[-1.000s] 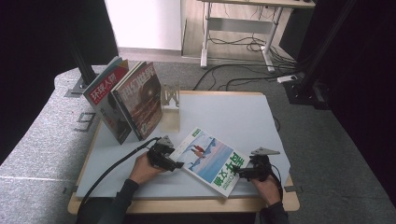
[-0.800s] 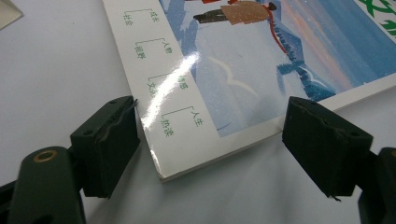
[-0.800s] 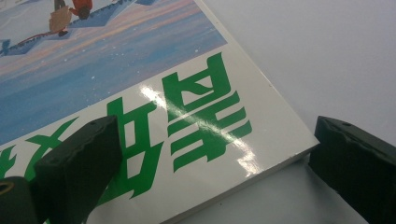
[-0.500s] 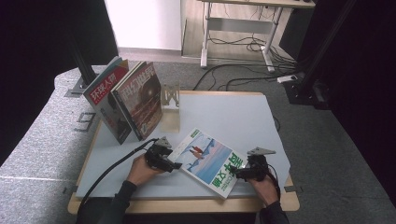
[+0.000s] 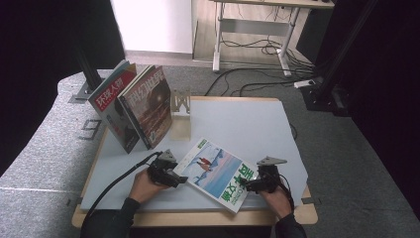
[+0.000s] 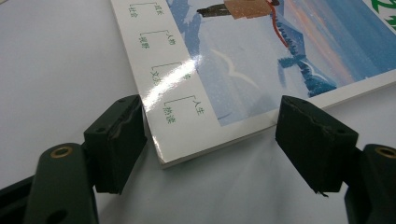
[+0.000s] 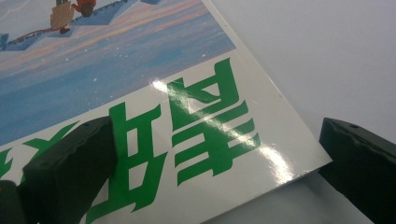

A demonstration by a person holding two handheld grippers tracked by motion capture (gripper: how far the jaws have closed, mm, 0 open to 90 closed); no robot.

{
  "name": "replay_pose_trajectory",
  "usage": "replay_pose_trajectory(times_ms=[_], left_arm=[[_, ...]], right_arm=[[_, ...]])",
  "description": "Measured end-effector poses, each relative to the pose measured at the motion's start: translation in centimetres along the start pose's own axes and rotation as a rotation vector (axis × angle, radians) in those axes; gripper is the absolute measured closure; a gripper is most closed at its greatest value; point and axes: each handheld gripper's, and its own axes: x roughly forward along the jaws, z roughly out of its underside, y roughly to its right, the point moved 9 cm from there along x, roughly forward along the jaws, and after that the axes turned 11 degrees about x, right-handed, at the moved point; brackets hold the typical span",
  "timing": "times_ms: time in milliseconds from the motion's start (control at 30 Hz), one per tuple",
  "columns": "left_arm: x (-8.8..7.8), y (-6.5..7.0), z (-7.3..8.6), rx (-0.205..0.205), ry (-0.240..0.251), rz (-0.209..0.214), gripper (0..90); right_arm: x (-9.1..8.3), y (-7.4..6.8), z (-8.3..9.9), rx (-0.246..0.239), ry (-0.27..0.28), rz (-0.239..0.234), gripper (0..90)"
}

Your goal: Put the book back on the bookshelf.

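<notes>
The magazine [image 5: 218, 174] lies flat on the white surface [image 5: 247, 124], near my edge of it, turned at an angle so one corner points at me. I think it will be light but floppy: a thin, glossy thing, slippery on the cover, which will sag if I lift it by one corner alone. So I judge it is better to take it at two opposite corners, pinching the whole thickness and not only the cover sheet, which could bend or tear.

The cover shows a pale blue winter picture with small figures, a white border with little green characters along one side, and big green characters at the other end. The light shines strongly on it.

My left tool [image 6: 210, 140] stands around one corner of the magazine [image 6: 243, 70]; its jaws have just been closing, one pad [image 6: 116, 140] touches or almost touches the edge, the other is clearly apart, so it is released, not yet gripping. My right tool [image 7: 219, 172] stands spread around the corner with the big green letters [image 7: 205, 130]; one pad [image 7: 70, 163] is over the cover, the other beside the edge, and nothing is pinched there.

Farther away, at the left back of the surface, two other magazines [image 5: 133, 106] stand leaning beside a metal bookend [image 5: 181, 101].
</notes>
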Motion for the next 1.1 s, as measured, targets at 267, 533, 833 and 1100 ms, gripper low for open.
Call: replay_pose_trajectory(times_ms=[267, 533, 833, 1100], left_arm=[[0.1, -0.3, -0.2, -0.002, 0.025, 0.003, 20.4], [0.3, -0.2, -0.2, 0.001, 0.023, 0.020, 20.4], [0.2, 0.0, 0.0, -0.007, -0.003, 0.013, 22.0], [0.0, 0.4, 0.2, 0.000, -0.023, 0.000, 24.1]], right_arm=[[-3.0, 3.3, -0.8, -0.005, 0.097, 0.130, 3.5], [-2.9, 5.4, 0.4, -0.005, 0.054, 0.193, 4.4], [-2.4, 5.8, 0.5, 0.006, 0.053, 0.199, 0.0], [-2.1, 6.2, 0.1, 0.012, 0.060, 0.203, 0.0]])
